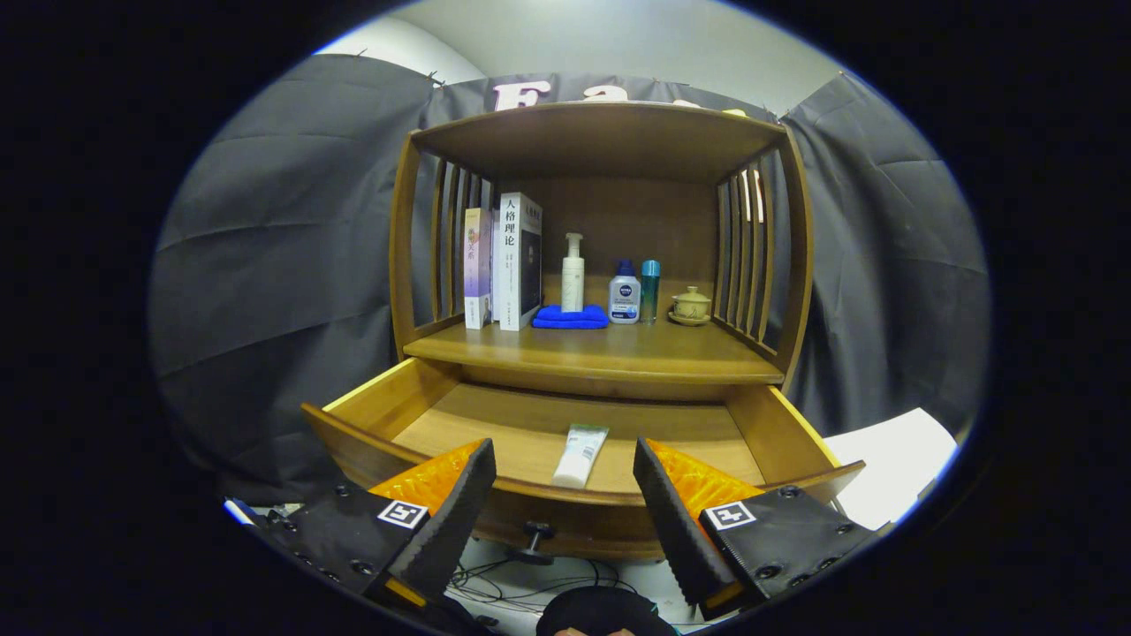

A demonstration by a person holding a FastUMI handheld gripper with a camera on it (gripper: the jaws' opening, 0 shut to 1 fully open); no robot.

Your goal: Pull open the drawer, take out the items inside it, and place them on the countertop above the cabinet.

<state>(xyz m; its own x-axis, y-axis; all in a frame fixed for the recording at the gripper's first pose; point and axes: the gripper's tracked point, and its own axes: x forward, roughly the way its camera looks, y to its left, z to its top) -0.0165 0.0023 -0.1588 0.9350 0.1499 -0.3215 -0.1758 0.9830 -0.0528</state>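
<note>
The wooden cabinet's drawer (371, 402) stands pulled out, its front edge level with my fingertips. A white tube (580, 454) lies flat on the drawer floor, close to the front, in line with the gap between my fingers. My gripper (564, 464) hovers over the drawer front, open wide, with nothing between its fingers. The drawer's small dark knob (536, 533) shows below, between the fingers. Above the drawer is the countertop (601, 352), a wooden shelf surface with bare room along its front.
At the back of the countertop stand two books (505, 261), a white pump bottle (573, 274) on a folded blue cloth (570, 317), two small bottles (634, 292) and a lidded cup (690, 306). Slatted side walls (747, 256) and a top board enclose the shelf. Cables (521, 587) lie on the floor below.
</note>
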